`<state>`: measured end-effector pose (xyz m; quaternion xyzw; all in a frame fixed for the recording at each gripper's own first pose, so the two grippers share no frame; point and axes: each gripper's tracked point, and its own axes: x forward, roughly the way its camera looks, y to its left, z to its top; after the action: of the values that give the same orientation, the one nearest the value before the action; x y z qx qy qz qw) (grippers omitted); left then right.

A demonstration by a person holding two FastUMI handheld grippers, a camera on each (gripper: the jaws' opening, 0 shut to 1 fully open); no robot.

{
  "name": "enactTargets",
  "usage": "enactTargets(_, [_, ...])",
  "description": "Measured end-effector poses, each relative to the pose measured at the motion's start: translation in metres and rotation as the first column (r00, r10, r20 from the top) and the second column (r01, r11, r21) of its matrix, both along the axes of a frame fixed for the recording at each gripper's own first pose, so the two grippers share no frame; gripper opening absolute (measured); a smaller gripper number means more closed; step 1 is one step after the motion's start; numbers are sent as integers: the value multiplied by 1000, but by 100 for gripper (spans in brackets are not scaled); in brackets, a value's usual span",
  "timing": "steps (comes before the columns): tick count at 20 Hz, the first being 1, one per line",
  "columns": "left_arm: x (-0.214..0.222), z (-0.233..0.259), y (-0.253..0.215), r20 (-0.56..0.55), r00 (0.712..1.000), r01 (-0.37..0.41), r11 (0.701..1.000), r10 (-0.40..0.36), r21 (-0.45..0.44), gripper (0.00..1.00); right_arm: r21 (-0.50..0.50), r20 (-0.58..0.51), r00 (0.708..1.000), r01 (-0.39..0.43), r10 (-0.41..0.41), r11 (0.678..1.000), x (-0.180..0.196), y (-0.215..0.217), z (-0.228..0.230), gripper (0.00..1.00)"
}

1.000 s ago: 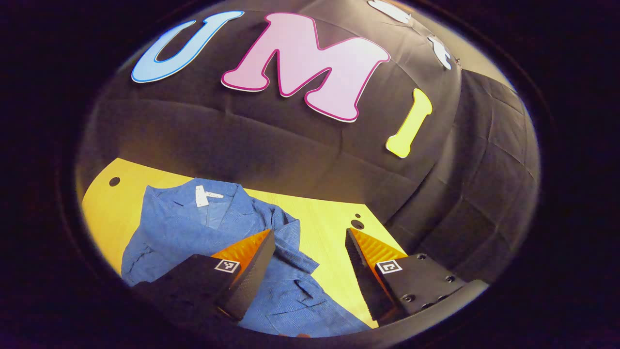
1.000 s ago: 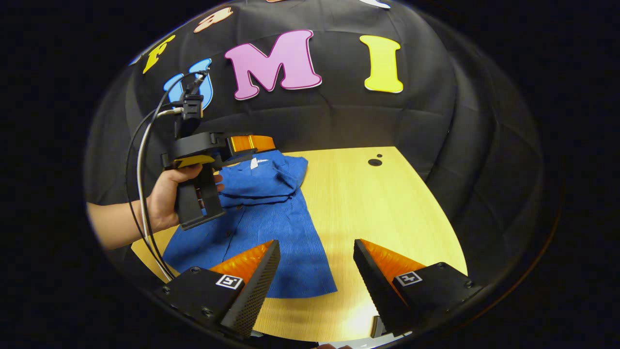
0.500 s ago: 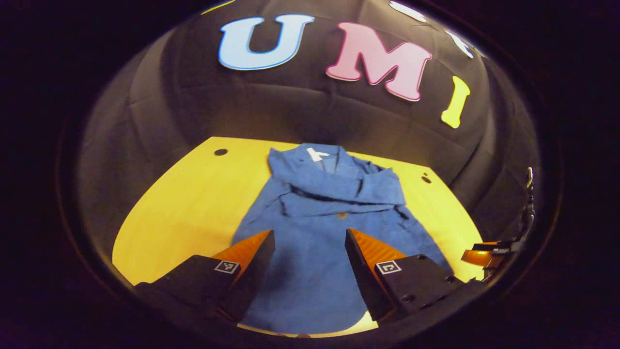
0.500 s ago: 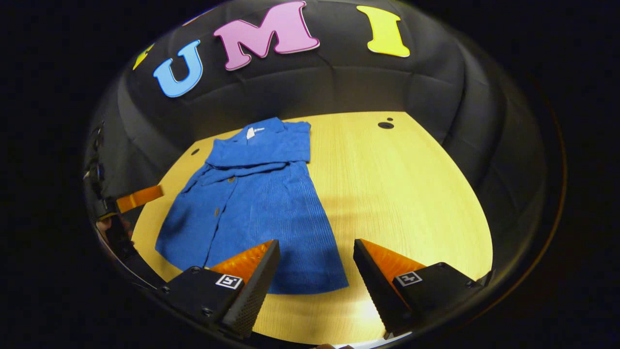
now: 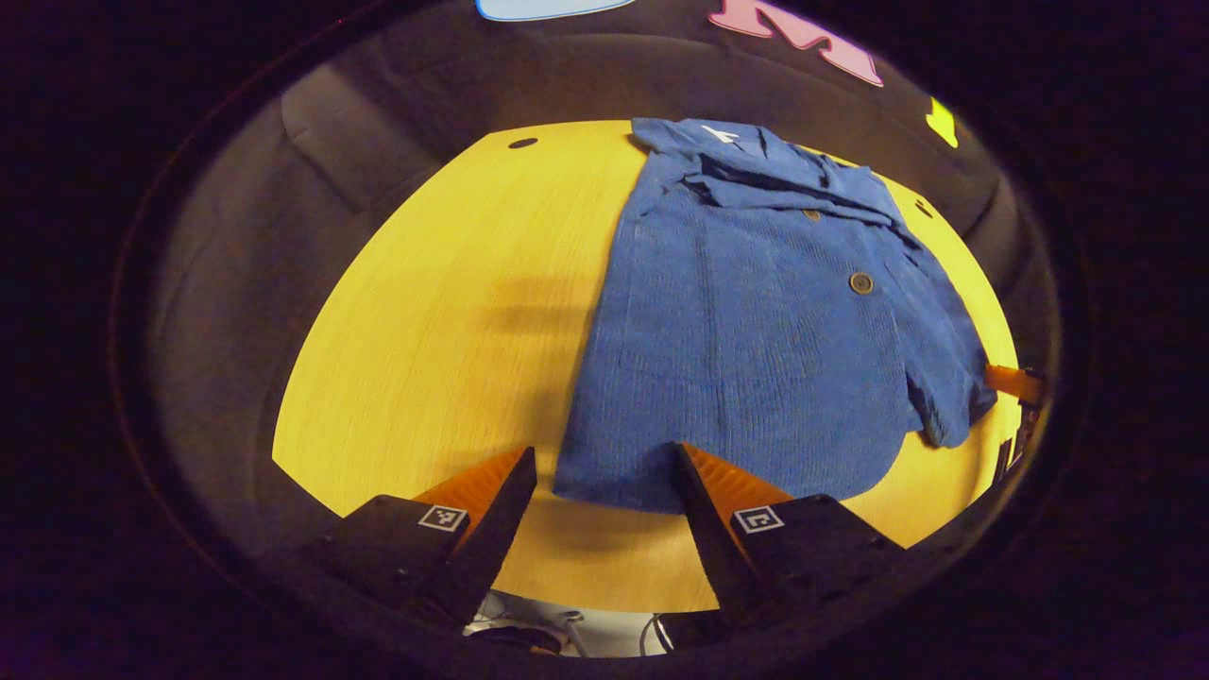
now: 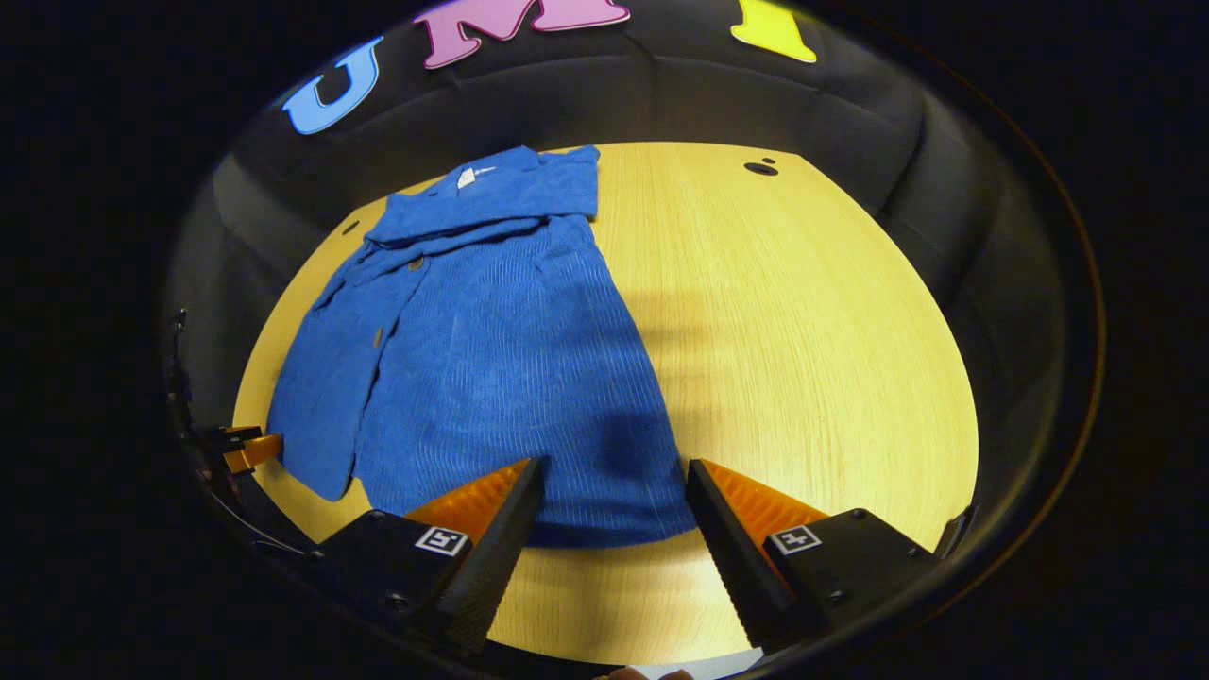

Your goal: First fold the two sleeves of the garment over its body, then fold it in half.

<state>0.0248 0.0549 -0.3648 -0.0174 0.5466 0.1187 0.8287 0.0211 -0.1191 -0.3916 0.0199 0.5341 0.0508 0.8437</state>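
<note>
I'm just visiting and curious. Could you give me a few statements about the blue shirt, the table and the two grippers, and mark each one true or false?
1. The shirt lies on the table. True.
2. The right gripper is clamped on the shirt's hem. False: its fingers stand apart at the near hem and press on nothing.
3. Both sleeves are folded over the shirt's chest. True.
4. The shirt is already folded in half. False: its body lies at full length from collar to hem.
5. The left gripper is shut. False: it is open, near the hem's corner.
</note>
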Motion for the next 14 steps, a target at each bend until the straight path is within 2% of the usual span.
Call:
enactTargets(2, [-3,-1,-9,-31,999,24,1000,-23,11,84,-12,-9,1000,-1,1,1000,-1,0,-4,99])
enactTargets(3, [0,0,-8,-14,999,32,999,-32,-13,85,-20,-2,1000,-1,1,1000,0,0,-4,99])
enactTargets(5, [2,4,-26,-5,1000,19,993,-20,-114,82,-44,-7,1000,-12,11,999,-1,0,-9,99])
enactTargets(7, [5,-1,-32,2,999,39,993,-39,-115,71,-86,-13,999,-43,42,995,0,-5,-12,98])
enactTargets(8, [7,1,-36,15,999,45,991,-43,-127,71,-83,-14,999,-48,47,995,0,-4,-12,88])
enactTargets(9, [8,-4,-36,18,999,40,991,-38,-125,48,-76,-15,999,-49,48,996,1,-4,-12,84])
enactTargets(10, [8,-5,-38,23,999,49,992,-47,-119,34,-67,-11,999,-37,36,997,4,-4,-12,77])
enactTargets(11, [6,-3,-38,28,997,69,990,-66,-122,27,-47,-10,1000,-21,20,999,5,-2,-10,49])
enactTargets(12, [5,-1,-41,30,997,77,988,-74,-132,27,-26,-6,1000,-10,10,1000,8,0,-11,22])
enactTargets(13, [8,-1,-41,47,997,68,989,-63,-131,29,-7,-10,1000,-6,5,1000,7,1,-12,17])
enactTargets(14, [9,0,-44,53,998,40,989,-32,-145,16,12,-16,1000,-3,3,1000,6,1,-10,9])
